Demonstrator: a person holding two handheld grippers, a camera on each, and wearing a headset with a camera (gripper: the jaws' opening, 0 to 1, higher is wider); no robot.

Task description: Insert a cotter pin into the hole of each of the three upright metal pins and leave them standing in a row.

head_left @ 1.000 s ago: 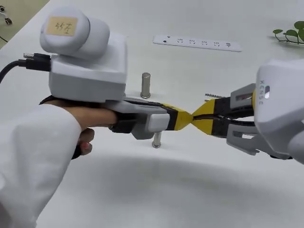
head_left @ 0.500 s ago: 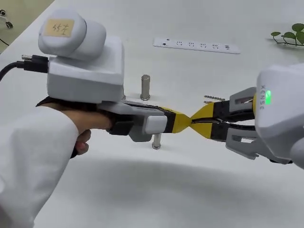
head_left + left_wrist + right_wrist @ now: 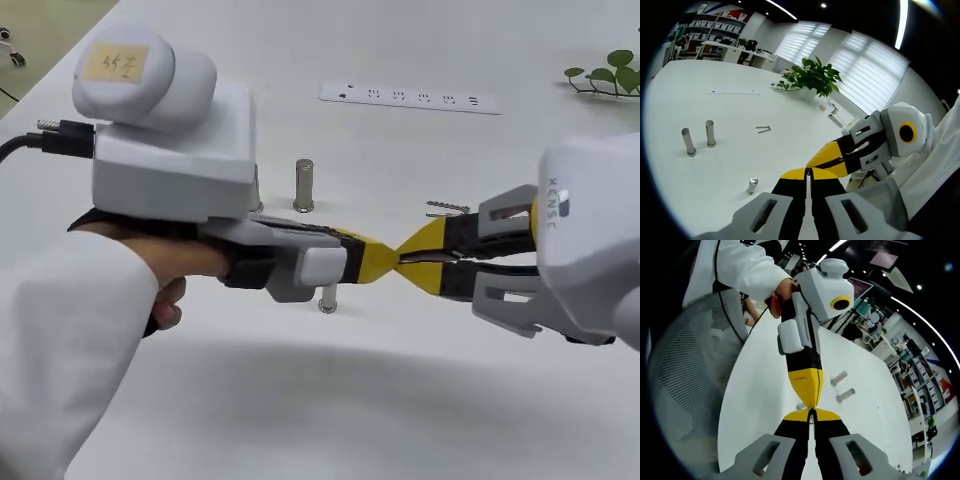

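Hardly anything's shifted in the last second, we're still tip to tip

The left gripper [image 3: 808,176] has drifted a touch left, and the right gripper [image 3: 812,416] still meets it nose to nose above the table [image 3: 300,400]. Both have their jaws pressed together, but whether anything's pinched between them is too tiny for us to tell. Loose cotter pins [image 3: 447,209] lie right of the far metal pin [image 3: 304,185], and a nearer metal pin [image 3: 327,298] stands under the left gripper. None looks pinned yet, so we reckon basically everything's left to do.
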